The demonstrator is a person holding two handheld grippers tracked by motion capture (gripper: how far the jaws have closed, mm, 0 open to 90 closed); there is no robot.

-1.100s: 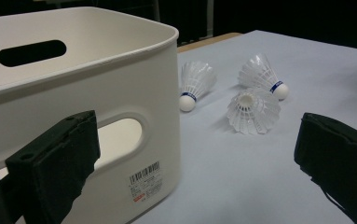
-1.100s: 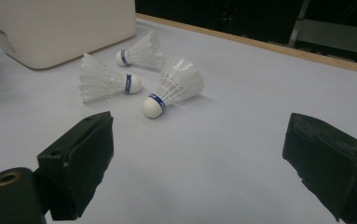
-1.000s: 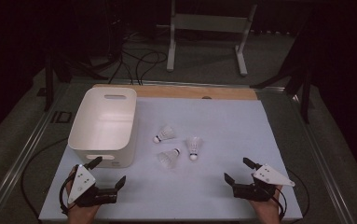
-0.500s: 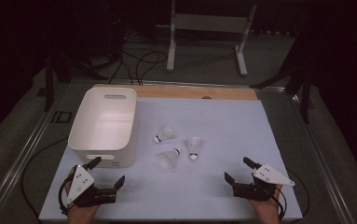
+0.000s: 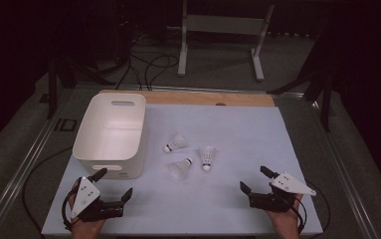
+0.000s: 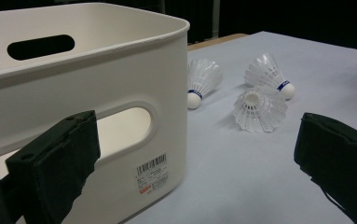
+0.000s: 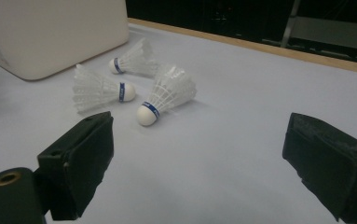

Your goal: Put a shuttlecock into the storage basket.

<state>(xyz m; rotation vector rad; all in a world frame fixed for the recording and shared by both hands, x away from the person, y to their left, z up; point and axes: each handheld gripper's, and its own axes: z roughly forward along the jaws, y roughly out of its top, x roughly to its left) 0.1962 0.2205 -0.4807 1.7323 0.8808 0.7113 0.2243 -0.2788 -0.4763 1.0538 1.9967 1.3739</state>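
Right beside the white bin lie three shuttlecocks; both grippers' fingers stand apart, empty.

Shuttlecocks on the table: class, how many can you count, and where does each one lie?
3, on the sheet right of the white bin: one nearest it, one further right, one towards the grippers. The bin's inside looks empty.

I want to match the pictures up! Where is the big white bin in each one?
High view: the white bin sits at the table's left, just ahead of the left gripper.
Left gripper view: it takes up the left half, barcode sticker facing the camera.
Right gripper view: just its corner, top left.
Shared landmark: the three shuttlecocks lying beside it.
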